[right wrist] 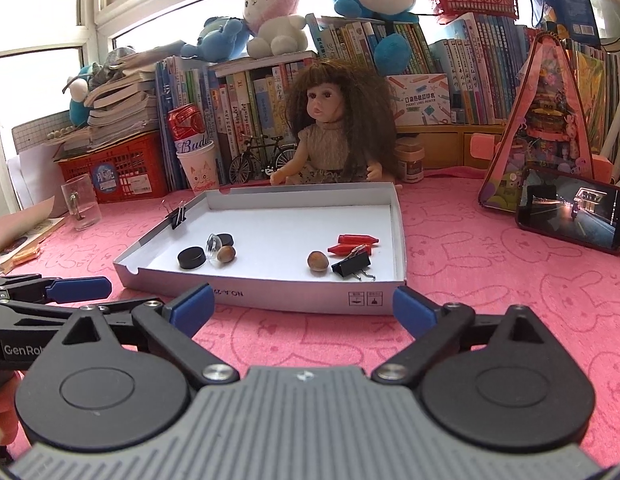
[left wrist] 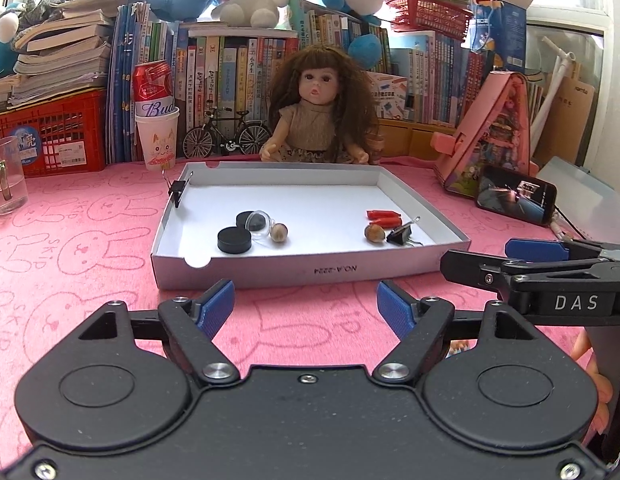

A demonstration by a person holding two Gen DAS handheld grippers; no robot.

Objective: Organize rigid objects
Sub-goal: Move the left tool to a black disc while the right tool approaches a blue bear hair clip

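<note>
A shallow white box tray lies on the pink cloth. Inside it, at the left, are two black discs, a clear dome and a hazelnut. At the right are red pieces, a second hazelnut and a black binder clip. Another binder clip grips the tray's left wall. My left gripper is open and empty just short of the tray's near wall. My right gripper is open and empty there too.
A doll sits behind the tray, with a model bicycle, a paper cup holding a red can and rows of books. A glass mug stands left. A phone leans against a pink toy house at right.
</note>
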